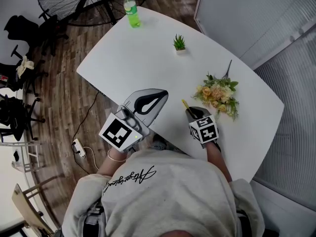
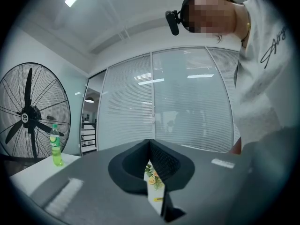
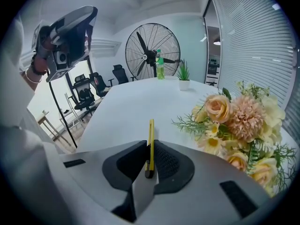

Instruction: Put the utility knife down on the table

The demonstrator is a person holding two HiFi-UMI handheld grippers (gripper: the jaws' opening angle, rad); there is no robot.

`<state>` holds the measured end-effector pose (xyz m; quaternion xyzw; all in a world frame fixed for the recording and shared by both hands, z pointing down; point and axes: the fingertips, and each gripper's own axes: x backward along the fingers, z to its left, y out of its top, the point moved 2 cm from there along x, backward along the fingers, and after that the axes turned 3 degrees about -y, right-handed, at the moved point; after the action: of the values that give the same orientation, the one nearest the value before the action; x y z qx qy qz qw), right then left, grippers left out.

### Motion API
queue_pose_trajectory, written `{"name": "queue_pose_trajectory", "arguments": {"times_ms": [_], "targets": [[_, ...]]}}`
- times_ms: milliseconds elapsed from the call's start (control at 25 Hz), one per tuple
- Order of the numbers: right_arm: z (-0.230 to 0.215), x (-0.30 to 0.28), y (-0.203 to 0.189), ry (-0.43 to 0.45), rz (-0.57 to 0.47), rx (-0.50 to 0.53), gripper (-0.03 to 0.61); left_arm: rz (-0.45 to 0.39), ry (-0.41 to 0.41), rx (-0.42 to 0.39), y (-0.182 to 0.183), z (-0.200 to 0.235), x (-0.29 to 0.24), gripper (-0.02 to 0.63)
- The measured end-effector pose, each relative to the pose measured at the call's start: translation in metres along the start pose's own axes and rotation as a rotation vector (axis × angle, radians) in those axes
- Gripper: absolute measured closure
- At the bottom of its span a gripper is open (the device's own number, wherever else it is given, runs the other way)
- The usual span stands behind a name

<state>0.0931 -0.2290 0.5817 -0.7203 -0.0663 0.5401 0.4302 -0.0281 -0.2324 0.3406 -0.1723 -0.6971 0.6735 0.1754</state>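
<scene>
Holding the utility knife (image 3: 151, 128) in your right hand-held gripper (image 3: 149, 148): the jaws are clamped on its rear end, and the thin yellow body sticks out ahead, angled down toward the worktop (image 3: 136, 102). The knife is not yet set down; whether its tip touches the surface, I cannot tell. The bunch of flowers (image 3: 239, 121) lies just beside it on your right. Your left hand-held gripper (image 2: 149, 146) has its jaws together on nothing and is raised level, off to the side.

Step in hand, as judged: lower and release.

- Bring the tip down onto bare white surface first, then drop the wrist until the body lies nearly flat.
- Aim left of the flowers so the stems do not catch the knife.
- Part the jaws only once the knife rests on the worktop; a release from height may let it bounce or skid.
- Draw straight back afterwards so the pads do not drag it.
- Leave the left one where it is; it is not needed.
</scene>
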Motion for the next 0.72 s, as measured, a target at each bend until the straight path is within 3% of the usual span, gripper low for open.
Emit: {"name": "queue_pose_trajectory", "arguments": {"times_ms": [720], "targets": [[-0.001,-0.0044,-0.0018,0.017,0.033,-0.041,0.528,0.004,-0.008,0.006,-0.0031,-0.0008,-0.001,0.612]]}}
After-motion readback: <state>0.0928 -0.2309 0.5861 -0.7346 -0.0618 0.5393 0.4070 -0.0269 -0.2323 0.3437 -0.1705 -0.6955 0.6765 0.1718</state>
